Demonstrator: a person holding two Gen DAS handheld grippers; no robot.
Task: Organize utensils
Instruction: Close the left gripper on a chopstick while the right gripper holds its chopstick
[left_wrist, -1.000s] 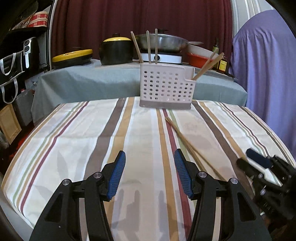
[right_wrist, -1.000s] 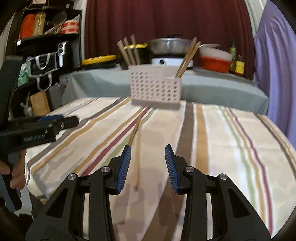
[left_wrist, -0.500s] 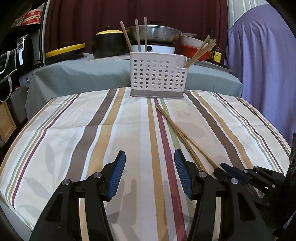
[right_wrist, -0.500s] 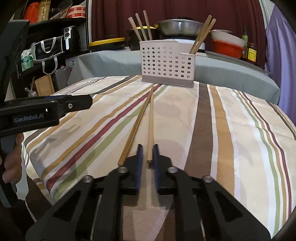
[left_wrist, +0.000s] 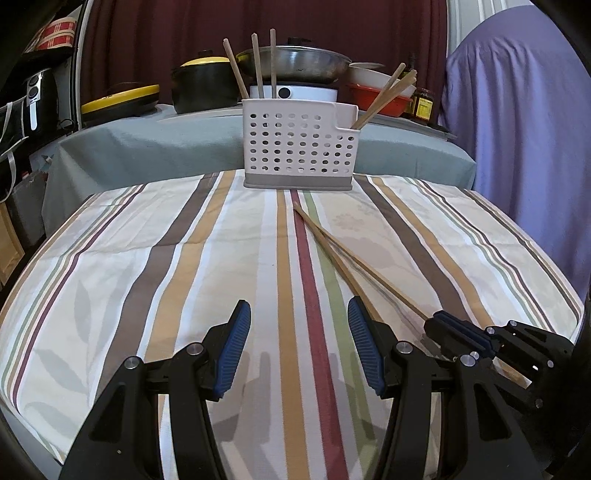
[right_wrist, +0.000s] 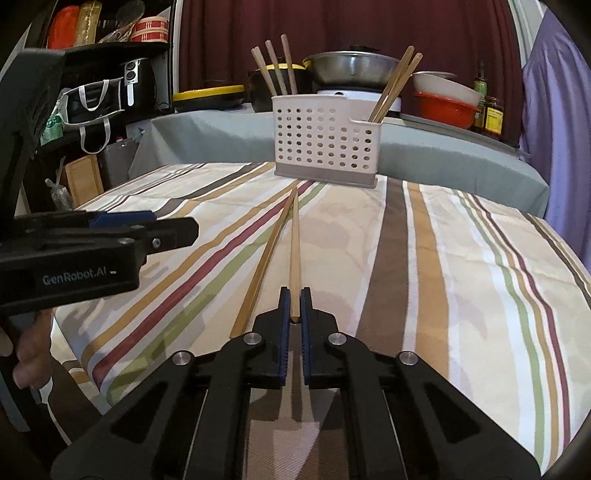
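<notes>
Blue-padded right gripper (right_wrist: 294, 304) has just clamped shut on the near end of one pale wooden chopstick (right_wrist: 294, 243), while its twin (right_wrist: 263, 265) lies beside it on the striped cloth worktop (right_wrist: 461, 258). Left gripper (left_wrist: 299, 347) hovers half open and empty. Next it likely goes into the white perforated plastic utensil holder (right_wrist: 325, 146) at the far edge.

Seven chopsticks (right_wrist: 294, 236), one white caddy (right_wrist: 325, 142), two tools (right_wrist: 294, 306).

Two wooden chopsticks (right_wrist: 273, 243) are lying on the striped cloth, tips meeting toward the white perforated holder (right_wrist: 325, 142), which is standing upright and keeping five more chopsticks (right_wrist: 275, 66) inside.
</notes>
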